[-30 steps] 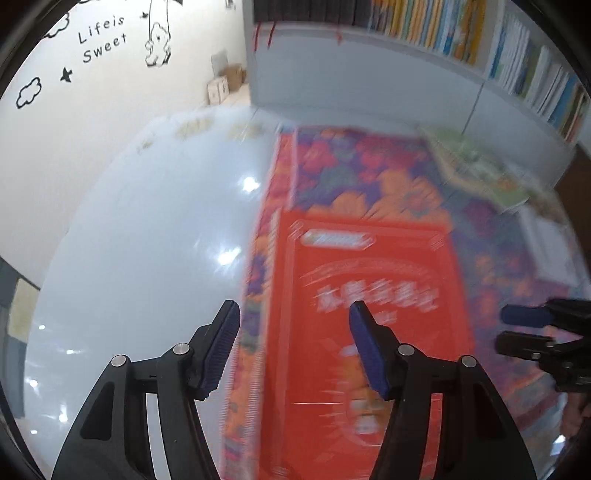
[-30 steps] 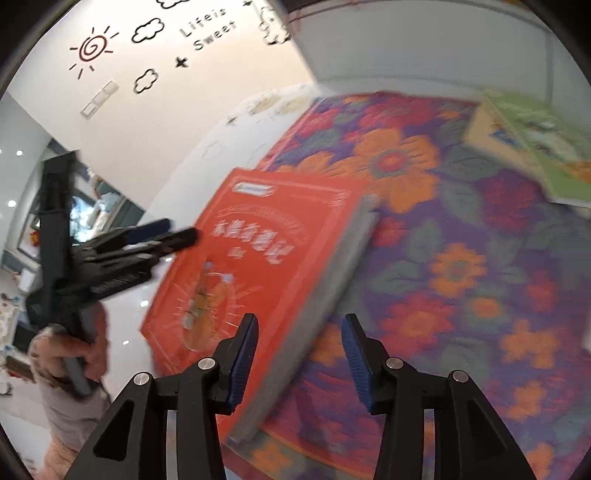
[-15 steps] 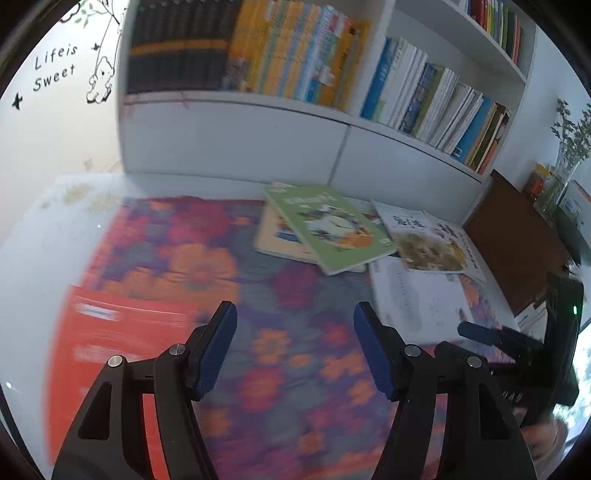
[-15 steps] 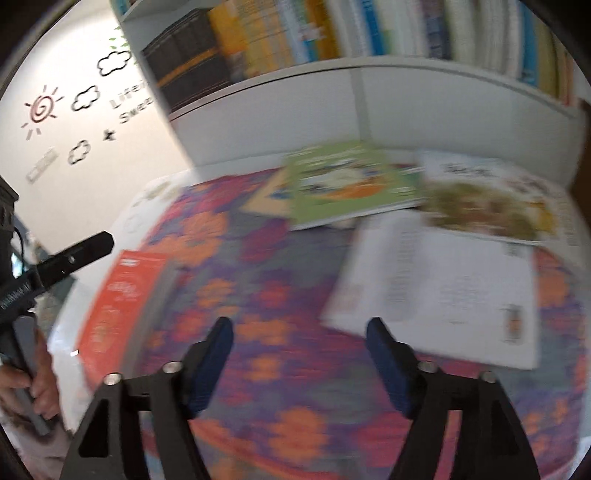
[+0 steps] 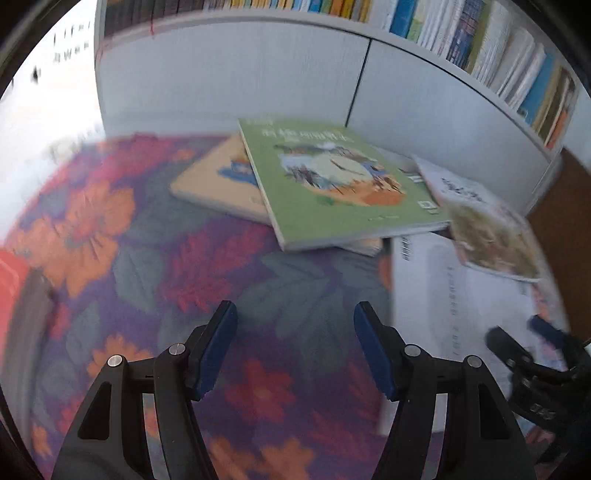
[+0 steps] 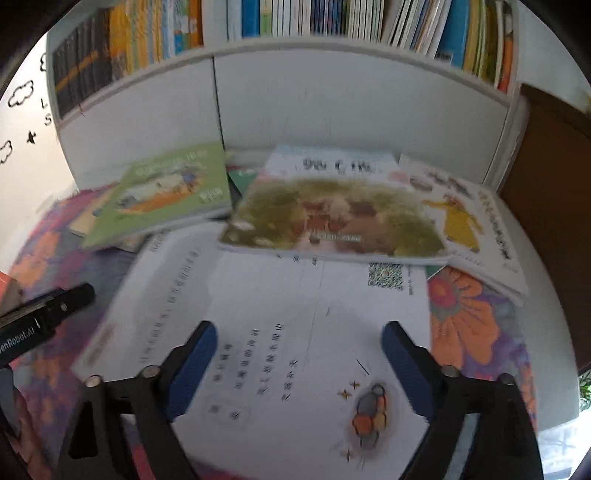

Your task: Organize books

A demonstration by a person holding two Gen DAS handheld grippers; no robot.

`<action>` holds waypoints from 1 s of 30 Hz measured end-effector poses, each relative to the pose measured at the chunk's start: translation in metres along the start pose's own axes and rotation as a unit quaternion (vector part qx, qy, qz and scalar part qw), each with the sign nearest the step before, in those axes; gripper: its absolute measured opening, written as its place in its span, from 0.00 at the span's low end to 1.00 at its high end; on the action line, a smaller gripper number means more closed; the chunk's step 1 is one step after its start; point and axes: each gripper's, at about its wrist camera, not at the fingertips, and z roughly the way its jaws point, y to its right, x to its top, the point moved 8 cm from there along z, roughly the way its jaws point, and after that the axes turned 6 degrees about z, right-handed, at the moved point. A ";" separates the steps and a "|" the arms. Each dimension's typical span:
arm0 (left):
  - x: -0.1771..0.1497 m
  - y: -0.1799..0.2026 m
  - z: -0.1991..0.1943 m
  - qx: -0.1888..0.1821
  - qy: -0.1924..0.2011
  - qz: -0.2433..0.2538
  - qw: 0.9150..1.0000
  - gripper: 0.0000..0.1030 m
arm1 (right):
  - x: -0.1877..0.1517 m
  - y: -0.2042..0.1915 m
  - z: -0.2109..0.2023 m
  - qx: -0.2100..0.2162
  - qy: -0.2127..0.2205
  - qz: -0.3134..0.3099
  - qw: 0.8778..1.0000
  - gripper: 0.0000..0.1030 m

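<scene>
Several books lie on a floral rug (image 5: pixel 147 258) in front of a white bookcase. A green book (image 5: pixel 332 184) rests tilted on a beige book (image 5: pixel 218 181). To the right, a large white book (image 6: pixel 295 314) lies flat, with an olive picture book (image 6: pixel 332 218) overlapping its far edge. Beside that lies a white book with a yellow figure (image 6: pixel 472 221). My left gripper (image 5: pixel 295 314) is open over bare rug. My right gripper (image 6: pixel 299 332) hovers over the white book; its jaws are opening wide, with nothing between them. A red book (image 5: pixel 11 273) shows at the far left edge.
White cabinet doors (image 5: pixel 258 81) stand behind the books, under shelves packed with upright books (image 6: pixel 332 22). Brown furniture (image 6: pixel 546 184) borders the rug on the right. White floor (image 5: pixel 37 122) lies to the left. In the right wrist view, one of the left gripper's fingers (image 6: pixel 70 299) enters from the left.
Both grippers have swung right, from the red book to the book pile by the bookcase. The right gripper's jaws have spread much wider; the left jaws widened slightly.
</scene>
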 end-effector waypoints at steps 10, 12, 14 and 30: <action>-0.004 0.003 0.005 0.000 -0.021 0.020 1.000 0.99 | -0.008 0.002 -0.005 -0.007 0.005 0.003 1.000 1.00; -0.004 0.006 0.008 0.010 -0.026 0.029 0.999 0.99 | -0.007 0.002 -0.005 -0.006 0.004 0.003 1.000 1.00; -0.005 0.009 0.010 0.020 -0.032 0.040 0.998 0.99 | -0.008 0.002 -0.005 -0.007 0.004 0.002 1.000 1.00; -0.006 0.006 0.009 0.014 -0.030 0.037 0.999 0.99 | -0.008 0.001 -0.005 -0.007 0.004 0.002 1.000 1.00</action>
